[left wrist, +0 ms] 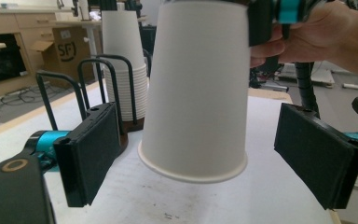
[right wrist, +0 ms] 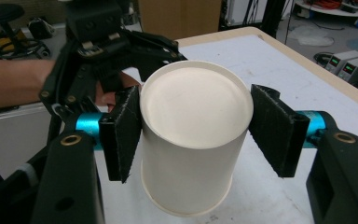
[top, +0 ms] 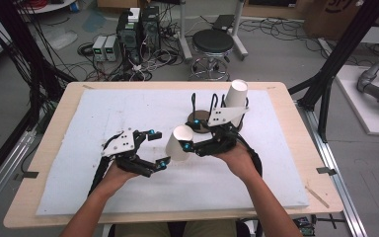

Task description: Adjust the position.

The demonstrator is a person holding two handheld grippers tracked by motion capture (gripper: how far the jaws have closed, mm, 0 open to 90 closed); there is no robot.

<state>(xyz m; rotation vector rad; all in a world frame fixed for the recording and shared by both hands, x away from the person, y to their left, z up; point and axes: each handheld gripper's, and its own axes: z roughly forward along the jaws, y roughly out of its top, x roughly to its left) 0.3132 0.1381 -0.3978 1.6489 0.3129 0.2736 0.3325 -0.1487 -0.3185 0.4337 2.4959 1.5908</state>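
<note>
Gripping a smooth tapered paper cup (right wrist: 193, 135) (upside down), right gripper (right wrist: 196, 128).

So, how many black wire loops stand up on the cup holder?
3: all rise in a row from the holder's round base, left of the cup stack. More may hide behind the stack.

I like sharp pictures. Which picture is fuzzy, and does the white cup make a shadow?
High view: soft and grainy all over. Left gripper view: the cup is sharp and casts a faint shadow on the white mat. Right gripper view: cup crisp, floor behind blurred.
</note>
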